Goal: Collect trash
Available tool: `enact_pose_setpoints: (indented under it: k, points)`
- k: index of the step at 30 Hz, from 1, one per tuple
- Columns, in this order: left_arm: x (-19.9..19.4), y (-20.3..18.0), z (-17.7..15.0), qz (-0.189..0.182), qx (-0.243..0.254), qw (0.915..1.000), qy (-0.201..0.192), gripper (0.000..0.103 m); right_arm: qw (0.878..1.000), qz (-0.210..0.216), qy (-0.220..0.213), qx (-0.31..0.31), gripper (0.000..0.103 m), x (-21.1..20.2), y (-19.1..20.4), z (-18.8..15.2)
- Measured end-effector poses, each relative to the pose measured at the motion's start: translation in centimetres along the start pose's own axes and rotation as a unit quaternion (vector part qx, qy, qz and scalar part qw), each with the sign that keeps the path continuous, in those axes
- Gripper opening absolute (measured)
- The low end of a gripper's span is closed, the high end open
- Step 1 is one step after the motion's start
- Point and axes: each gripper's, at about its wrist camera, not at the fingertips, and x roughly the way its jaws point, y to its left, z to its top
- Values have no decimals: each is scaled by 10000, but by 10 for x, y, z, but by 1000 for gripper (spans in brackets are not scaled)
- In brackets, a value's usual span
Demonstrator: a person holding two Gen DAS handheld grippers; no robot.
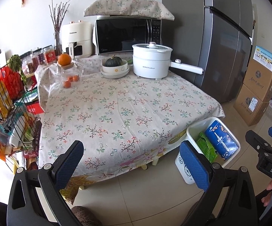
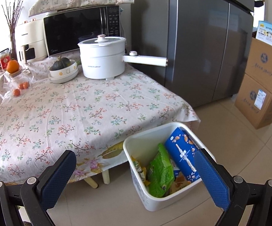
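Note:
A white trash bin stands on the floor at the table's near right corner; it also shows in the left wrist view. Inside lie a blue snack box, a green wrapper and other wrappers; the blue box and green wrapper show in the left view too. My left gripper is open and empty, held before the table's front edge. My right gripper is open and empty, just above and in front of the bin. The right gripper also shows at the left view's right edge.
The floral-cloth table carries a white electric pot, bowls with a squash, a jar with oranges, a microwave and an air fryer. A grey fridge and cardboard boxes stand right. A wire rack stands left.

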Motion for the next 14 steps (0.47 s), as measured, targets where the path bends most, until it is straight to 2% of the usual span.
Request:
enact_pose_setpoints:
  k: [14]
  points:
    - [8,-2,5,-126,2,9998,147,103,10000,1,-72,-55,102,1,4,3]
